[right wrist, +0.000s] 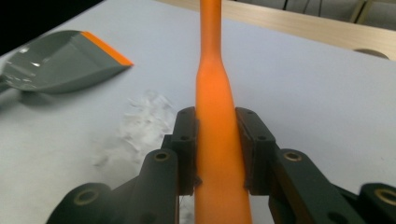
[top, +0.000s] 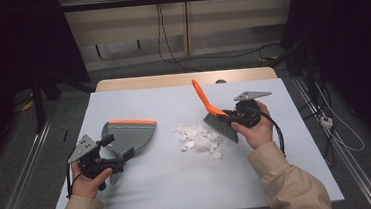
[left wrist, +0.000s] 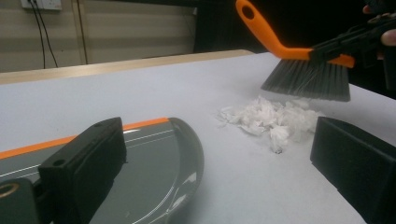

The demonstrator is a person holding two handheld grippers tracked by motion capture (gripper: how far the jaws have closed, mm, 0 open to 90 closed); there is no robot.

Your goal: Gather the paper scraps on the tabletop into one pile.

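Orange-handled brush [top: 214,113] pinched in right gripper [top: 238,115] fingers, bristles just beside paper scraps [top: 198,138]. Left gripper [top: 109,163] fingers look spread beside dustpan [top: 128,134]; grip unclear. Next: sweep scraps toward its orange lip.

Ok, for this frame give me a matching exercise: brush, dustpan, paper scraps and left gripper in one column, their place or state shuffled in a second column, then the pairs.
Things:
1. brush
2. dustpan
3. paper scraps
4. left gripper

Places or states:
A. heaped loose on the table, between the two tools
B. clamped by its orange handle in the right gripper, bristles beside the heap
C. jaws spread wide, one on each side in its own view
D. lying on the table, orange lip toward the heap

Pairs: 1-B, 2-D, 3-A, 4-C
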